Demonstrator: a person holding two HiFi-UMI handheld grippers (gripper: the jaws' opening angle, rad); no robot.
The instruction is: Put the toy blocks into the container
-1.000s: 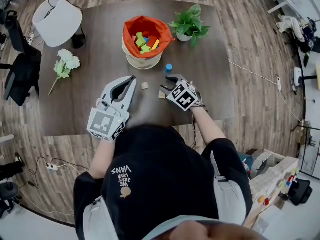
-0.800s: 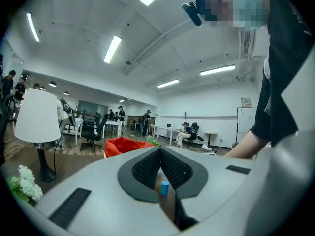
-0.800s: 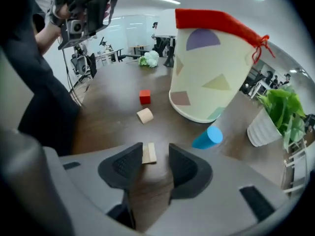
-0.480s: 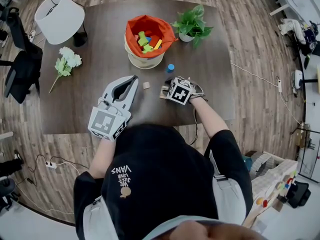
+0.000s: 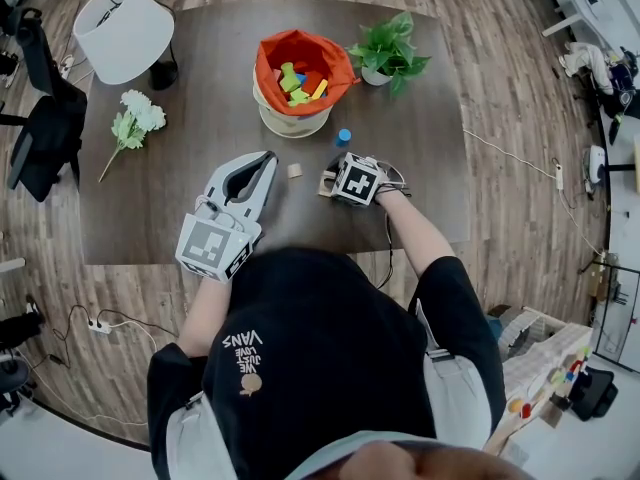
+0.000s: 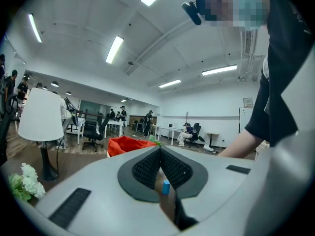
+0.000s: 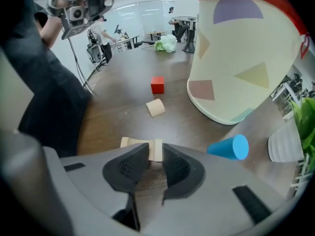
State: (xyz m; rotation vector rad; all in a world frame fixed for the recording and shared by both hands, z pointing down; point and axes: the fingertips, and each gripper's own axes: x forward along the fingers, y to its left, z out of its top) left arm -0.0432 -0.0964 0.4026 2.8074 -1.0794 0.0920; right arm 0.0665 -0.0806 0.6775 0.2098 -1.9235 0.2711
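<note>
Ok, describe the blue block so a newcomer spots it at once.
On the dark table, find the orange-lined cream bucket. Just in front of it, on the plant's side, is the blue block: a small cylinder, blue where its neighbours are plain wood.

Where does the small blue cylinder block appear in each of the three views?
Head view: small blue cylinder block near centre, lower right of the cream bucket with red liner.
Left gripper view: low centre, right of the bucket.
Right gripper view: right of centre, below the bucket.
Shared landmark: the bucket.
</note>
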